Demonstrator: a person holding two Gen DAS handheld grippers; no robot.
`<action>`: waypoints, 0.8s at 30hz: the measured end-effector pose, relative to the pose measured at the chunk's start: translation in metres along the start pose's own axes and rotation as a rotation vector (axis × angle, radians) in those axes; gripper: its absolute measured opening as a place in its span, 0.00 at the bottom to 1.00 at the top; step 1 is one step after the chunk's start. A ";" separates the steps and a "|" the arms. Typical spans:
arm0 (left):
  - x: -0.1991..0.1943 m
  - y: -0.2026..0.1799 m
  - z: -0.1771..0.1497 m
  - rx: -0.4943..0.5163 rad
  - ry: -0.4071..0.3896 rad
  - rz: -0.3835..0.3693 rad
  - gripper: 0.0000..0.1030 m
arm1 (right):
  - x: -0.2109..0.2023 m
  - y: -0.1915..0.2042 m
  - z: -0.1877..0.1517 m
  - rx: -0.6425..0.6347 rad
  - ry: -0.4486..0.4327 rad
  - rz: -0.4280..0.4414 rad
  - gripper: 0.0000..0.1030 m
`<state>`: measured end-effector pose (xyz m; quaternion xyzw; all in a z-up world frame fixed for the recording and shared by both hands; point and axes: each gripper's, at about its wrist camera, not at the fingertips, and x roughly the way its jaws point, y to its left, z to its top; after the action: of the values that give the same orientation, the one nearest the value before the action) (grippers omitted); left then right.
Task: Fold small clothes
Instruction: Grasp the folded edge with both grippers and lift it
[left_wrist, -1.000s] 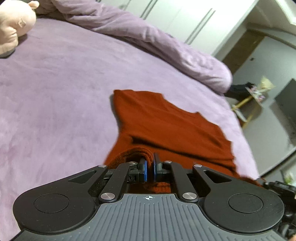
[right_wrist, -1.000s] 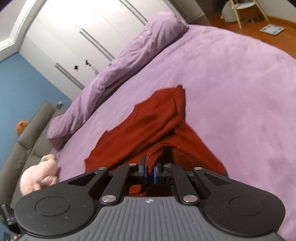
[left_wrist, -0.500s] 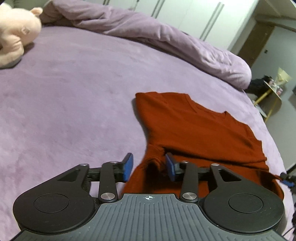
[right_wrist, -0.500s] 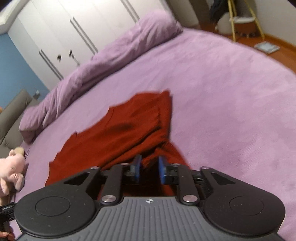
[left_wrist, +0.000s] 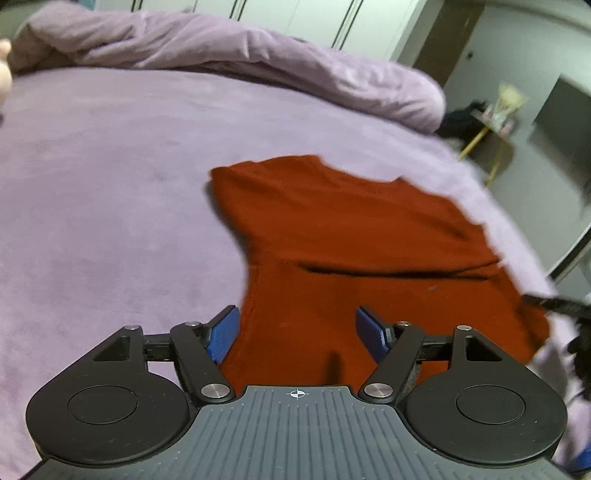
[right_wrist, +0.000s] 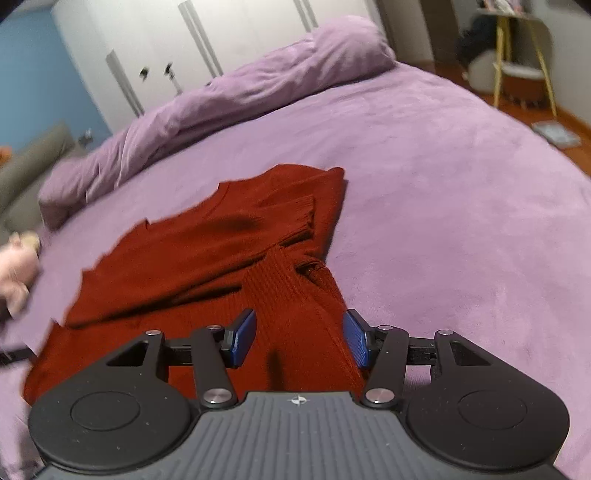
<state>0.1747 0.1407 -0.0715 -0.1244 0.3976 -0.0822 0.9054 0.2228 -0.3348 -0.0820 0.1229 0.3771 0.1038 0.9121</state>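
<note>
- Left gripper (left_wrist: 297, 334): fingers (left_wrist: 222, 339) spread wide, released, nothing between the blue pads. Left pad sat at the sweater's left edge, where the knit meets the bedspread; right pad hung over the red cloth. Contact with the cloth could not be told.
- Right gripper (right_wrist: 299, 339): fingers (right_wrist: 354, 341) also spread wide and released, grasping nothing. A ribbed fold of the sweater ran up between the two pads; the right pad stood near the garment's right edge.
- Red sweater (left_wrist: 362, 236) lay on the purple bed (left_wrist: 110, 206), directly ahead of and beneath both sets of fingers. Lower part was doubled up over the body, leaving a dark crease line across the middle in the left wrist view.
- In the right wrist view, the sweater (right_wrist: 207, 251) showed a ribbed cuff folded in across the chest, neckline pointing away toward the rolled duvet (right_wrist: 229, 96).
- Pink plush toy (right_wrist: 16, 266) rested on the bed well apart from the sweater, to its left.
- Frames were blurred at the edges.
</note>
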 end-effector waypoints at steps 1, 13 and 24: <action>0.004 0.000 0.000 0.008 0.014 0.018 0.73 | 0.002 0.004 0.000 -0.031 -0.002 -0.009 0.50; 0.020 -0.017 -0.002 0.108 0.025 0.070 0.08 | 0.023 0.044 -0.003 -0.370 -0.018 -0.075 0.05; -0.035 -0.027 0.052 0.068 -0.244 0.029 0.07 | -0.039 0.056 0.030 -0.285 -0.266 -0.011 0.04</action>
<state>0.1881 0.1320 -0.0049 -0.0969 0.2831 -0.0668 0.9518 0.2113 -0.2973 -0.0188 0.0033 0.2355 0.1340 0.9626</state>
